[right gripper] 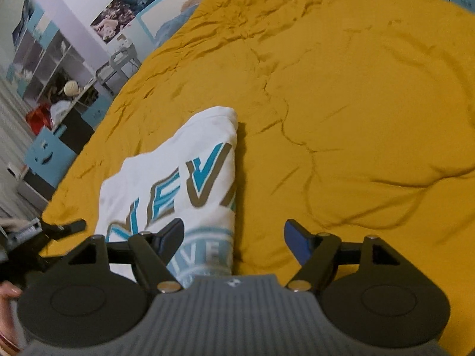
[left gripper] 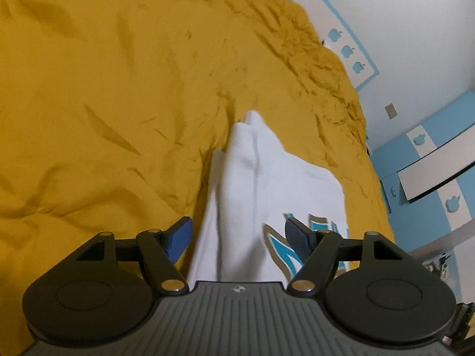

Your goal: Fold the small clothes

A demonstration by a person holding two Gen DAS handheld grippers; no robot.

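A white shirt [left gripper: 267,184] with teal and tan lettering lies partly folded on the yellow bedspread [left gripper: 104,89]. My left gripper [left gripper: 237,238] is open, its blue fingers on either side of a folded ridge of the shirt, not closed on it. In the right wrist view the shirt [right gripper: 178,172] shows its printed front, with its right edge folded over. My right gripper [right gripper: 233,241] is open above the shirt's near right edge, holding nothing. The left gripper's tip [right gripper: 68,225] shows at the left edge of the right wrist view.
The yellow bedspread [right gripper: 356,118] is wrinkled and spreads wide around the shirt. A blue and white wall and cabinets [left gripper: 430,148] stand past the bed's right edge. Shelves and blue boxes [right gripper: 44,103] stand past the bed's left edge.
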